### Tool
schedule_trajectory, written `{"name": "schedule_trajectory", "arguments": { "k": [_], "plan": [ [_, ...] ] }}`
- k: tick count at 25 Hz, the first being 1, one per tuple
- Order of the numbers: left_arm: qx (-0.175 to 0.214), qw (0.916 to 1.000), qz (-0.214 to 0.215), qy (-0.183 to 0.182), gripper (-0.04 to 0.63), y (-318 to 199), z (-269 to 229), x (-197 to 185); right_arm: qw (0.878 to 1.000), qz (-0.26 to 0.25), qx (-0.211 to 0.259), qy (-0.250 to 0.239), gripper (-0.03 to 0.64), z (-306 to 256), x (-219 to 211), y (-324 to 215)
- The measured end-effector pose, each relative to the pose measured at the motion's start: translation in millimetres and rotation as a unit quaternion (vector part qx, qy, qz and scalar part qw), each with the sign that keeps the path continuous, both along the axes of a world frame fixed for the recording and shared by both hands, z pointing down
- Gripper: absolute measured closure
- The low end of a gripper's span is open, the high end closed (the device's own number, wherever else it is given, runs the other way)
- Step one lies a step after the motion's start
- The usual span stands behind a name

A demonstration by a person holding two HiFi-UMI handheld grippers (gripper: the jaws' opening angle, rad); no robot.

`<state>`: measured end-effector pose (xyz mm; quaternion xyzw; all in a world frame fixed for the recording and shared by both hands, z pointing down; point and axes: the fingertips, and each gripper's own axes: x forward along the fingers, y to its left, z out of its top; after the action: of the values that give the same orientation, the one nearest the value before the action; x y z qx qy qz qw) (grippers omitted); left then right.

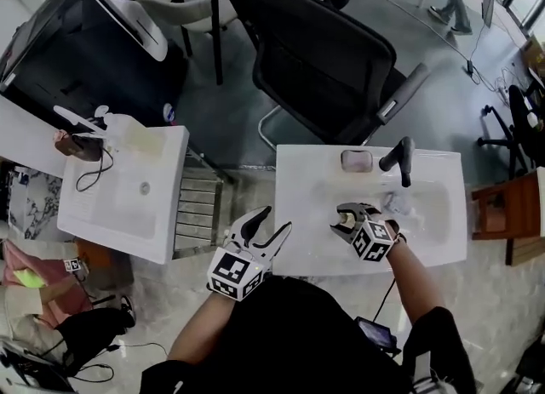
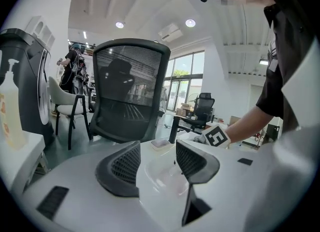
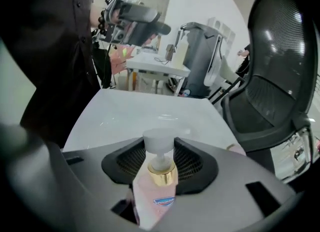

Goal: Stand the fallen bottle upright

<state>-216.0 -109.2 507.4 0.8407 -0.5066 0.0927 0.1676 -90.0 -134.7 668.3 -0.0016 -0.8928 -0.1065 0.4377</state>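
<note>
In the right gripper view a pink pump bottle (image 3: 156, 196), with a gold collar and a white pump head, stands between the jaws, pump end pointing away from the camera. My right gripper (image 3: 160, 158) is shut on it, pads pressing on both sides. In the head view the right gripper (image 1: 341, 219) hangs over the white sink (image 1: 426, 239), left of the basin; the bottle is hard to make out there. My left gripper (image 1: 274, 220) stands open with nothing between its pads, at the sink's left front edge. In its own view the left gripper (image 2: 157, 151) looks across the basin.
A black faucet (image 1: 400, 158) and a soap dish (image 1: 356, 161) sit at the back of the sink. A black mesh office chair (image 1: 324, 52) stands behind it. A second white sink unit (image 1: 119, 197) is at the left and a wooden stool (image 1: 502, 209) at the right.
</note>
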Motion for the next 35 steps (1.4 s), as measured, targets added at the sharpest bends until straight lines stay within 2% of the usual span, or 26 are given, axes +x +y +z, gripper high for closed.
{"name": "schedule_trajectory", "arguments": {
  "k": [4,7,9,12,14,15,16,20,29,35],
  "plan": [
    [0.003,0.9999,0.015,0.000,0.358,1.5,-1.3,8.4,0.994,0.087,0.019,-0.062,0.431,-28.4,12.2,-20.6],
    [0.004,0.9997,0.025,-0.002,0.359,5.1,-2.8,12.5,0.980,0.166,0.019,-0.111,0.431,-43.6,26.7,-35.8],
    [0.005,0.9995,0.032,0.000,0.367,8.3,-4.2,15.9,0.962,0.228,0.015,-0.152,0.431,-59.7,38.0,-48.8],
    [0.006,0.9993,0.038,0.002,0.368,11.4,-5.1,19.3,0.919,0.326,-0.018,-0.223,0.431,-79.0,57.3,-70.3],
    [0.006,0.9991,0.041,0.001,0.368,12.9,-5.6,21.2,0.893,0.367,-0.045,-0.257,0.431,-81.5,66.6,-75.7],
    [0.007,0.9990,0.043,0.001,0.368,13.4,-5.9,22.4,0.886,0.375,-0.053,-0.267,0.431,-82.6,67.0,-74.1],
    [0.008,0.9989,0.046,0.000,0.368,13.7,-6.2,23.6,0.884,0.376,-0.056,-0.273,0.431,-84.2,64.5,-70.7],
    [0.011,0.9986,0.052,-0.002,0.368,13.4,-7.3,24.8,0.889,0.362,-0.036,-0.279,0.431,-95.0,41.2,-62.1],
    [0.029,0.9983,0.050,0.004,0.368,10.9,-16.6,20.2,0.872,0.346,-0.035,-0.344,0.431,-152.7,12.7,-59.8],
    [0.040,0.9983,0.042,0.010,0.368,7.7,-20.4,12.5,0.874,0.316,-0.012,-0.368,0.431,-190.3,-11.2,-66.4]
  ]
}}
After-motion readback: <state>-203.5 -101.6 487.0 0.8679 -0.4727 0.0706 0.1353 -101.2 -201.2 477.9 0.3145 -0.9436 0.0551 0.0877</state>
